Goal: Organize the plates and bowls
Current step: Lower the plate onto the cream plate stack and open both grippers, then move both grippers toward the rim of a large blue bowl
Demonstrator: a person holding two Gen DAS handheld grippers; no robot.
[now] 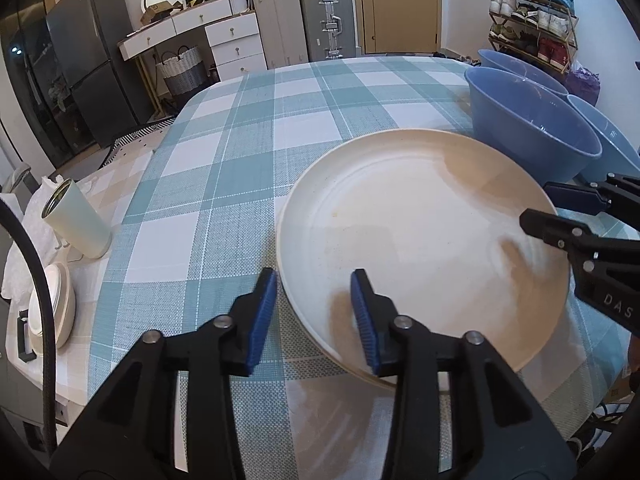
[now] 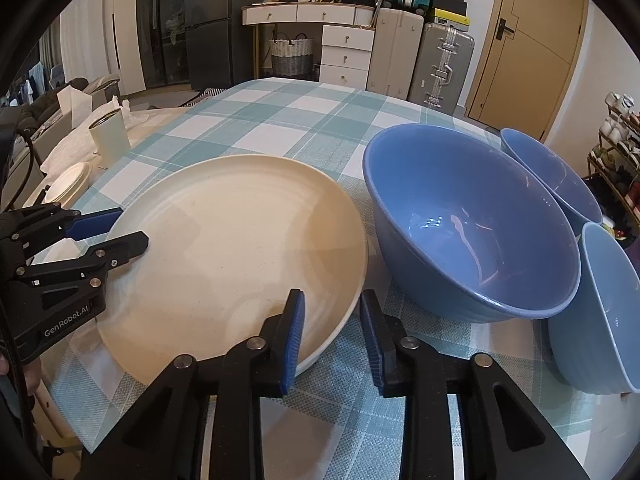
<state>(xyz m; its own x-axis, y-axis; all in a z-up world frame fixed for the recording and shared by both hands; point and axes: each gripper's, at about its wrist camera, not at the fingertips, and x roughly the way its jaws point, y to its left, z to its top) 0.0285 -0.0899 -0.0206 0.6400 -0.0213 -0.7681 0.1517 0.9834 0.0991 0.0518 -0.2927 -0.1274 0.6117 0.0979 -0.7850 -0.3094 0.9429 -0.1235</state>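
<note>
A large cream plate [image 1: 420,240] lies on the checked tablecloth; it also shows in the right wrist view [image 2: 232,256]. My left gripper [image 1: 316,316] is open, its two fingers straddling the plate's near-left rim. My right gripper [image 2: 332,332] is open, its fingers straddling the plate's near-right rim; it shows at the plate's right edge in the left wrist view [image 1: 540,208]. A big blue bowl [image 2: 472,224] stands right of the plate, with two more blue bowls [image 2: 556,176] behind and beside it.
A pale green cup [image 1: 78,222] and a stack of small white dishes [image 1: 56,308] stand at the table's left edge. The tablecloth [image 1: 260,128] stretches back. Suitcases, drawers and a shoe rack stand beyond the table.
</note>
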